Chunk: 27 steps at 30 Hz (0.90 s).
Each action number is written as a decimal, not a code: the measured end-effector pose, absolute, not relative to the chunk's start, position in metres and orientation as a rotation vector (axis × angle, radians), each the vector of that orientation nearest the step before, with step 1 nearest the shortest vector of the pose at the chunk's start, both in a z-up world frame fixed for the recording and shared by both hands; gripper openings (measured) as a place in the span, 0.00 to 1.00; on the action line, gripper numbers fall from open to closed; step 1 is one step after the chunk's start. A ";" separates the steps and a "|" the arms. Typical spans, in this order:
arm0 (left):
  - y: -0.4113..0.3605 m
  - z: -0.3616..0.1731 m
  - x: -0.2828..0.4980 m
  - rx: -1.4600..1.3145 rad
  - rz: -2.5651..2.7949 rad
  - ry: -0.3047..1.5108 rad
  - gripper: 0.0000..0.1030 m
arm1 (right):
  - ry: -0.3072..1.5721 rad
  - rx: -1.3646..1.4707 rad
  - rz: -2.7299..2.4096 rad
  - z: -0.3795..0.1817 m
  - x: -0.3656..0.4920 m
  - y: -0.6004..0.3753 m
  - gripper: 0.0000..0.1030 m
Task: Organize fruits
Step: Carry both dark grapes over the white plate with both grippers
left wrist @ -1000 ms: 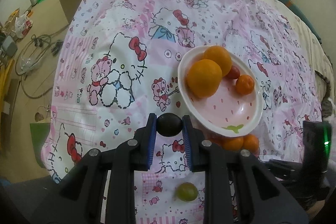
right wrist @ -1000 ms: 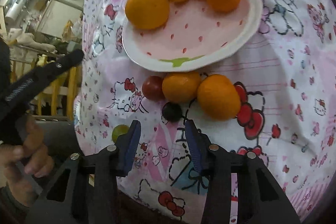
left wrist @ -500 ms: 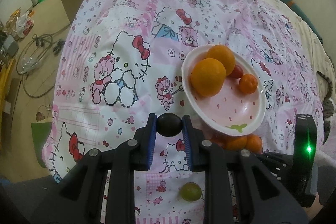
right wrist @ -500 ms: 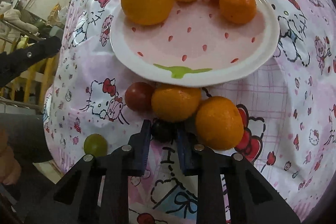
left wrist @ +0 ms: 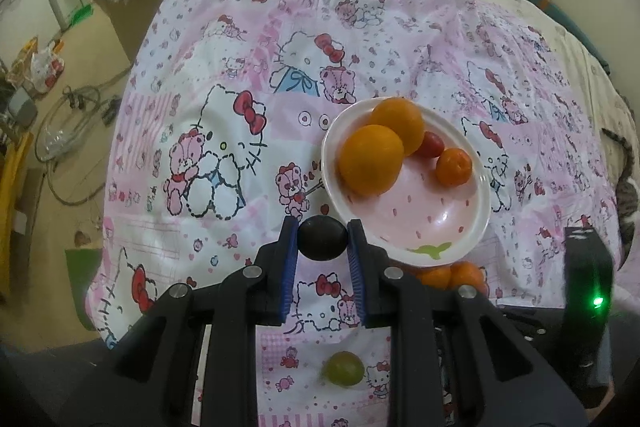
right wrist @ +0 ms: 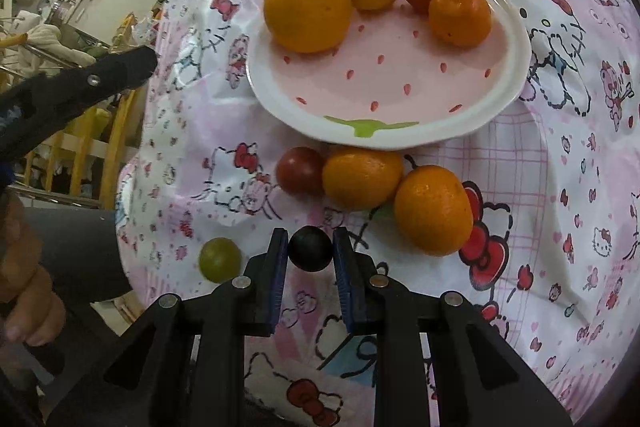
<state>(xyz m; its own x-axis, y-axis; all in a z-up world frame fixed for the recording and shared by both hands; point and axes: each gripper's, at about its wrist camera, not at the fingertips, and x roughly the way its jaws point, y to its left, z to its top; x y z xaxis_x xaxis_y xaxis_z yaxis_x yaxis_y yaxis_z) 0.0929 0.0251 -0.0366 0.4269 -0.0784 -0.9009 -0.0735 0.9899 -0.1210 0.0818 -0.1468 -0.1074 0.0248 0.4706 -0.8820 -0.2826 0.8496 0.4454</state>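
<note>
In the left wrist view my left gripper (left wrist: 322,229) is shut on a dark grape (left wrist: 322,241), held just left of the pink strawberry plate (left wrist: 424,215). The plate holds two oranges (left wrist: 370,165), a cherry tomato (left wrist: 432,143) and a mandarin (left wrist: 454,167). My right gripper (right wrist: 310,239) is shut on a second dark grape (right wrist: 310,250), just in front of the fruit on the cloth: a cherry tomato (right wrist: 301,171) and two mandarins (right wrist: 362,179). A green grape (right wrist: 220,259) lies to its left, also visible as a green grape (left wrist: 344,371) under the left gripper.
The patterned pink cloth (left wrist: 240,87) drapes over a rounded surface that drops off at the left and near edges. A hand (right wrist: 24,287) holding the left gripper's body (right wrist: 80,83) fills the right wrist view's left side. Room clutter lies beyond.
The right gripper's jaws went from open to shut around the dark grape beside the mandarins, and now hold it slightly back from them. The left gripper kept hold of its grape.
</note>
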 end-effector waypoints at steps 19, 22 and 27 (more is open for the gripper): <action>-0.013 -0.040 0.100 -0.078 -0.030 1.134 0.20 | 1.308 0.337 0.637 -0.061 0.075 -0.201 0.23; -0.020 -0.041 0.101 -0.065 -0.045 1.129 0.20 | 1.267 0.373 0.607 -0.053 0.079 -0.220 0.23; -0.028 -0.042 0.098 -0.030 -0.068 1.111 0.20 | 1.186 0.421 0.536 -0.039 0.091 -0.250 0.23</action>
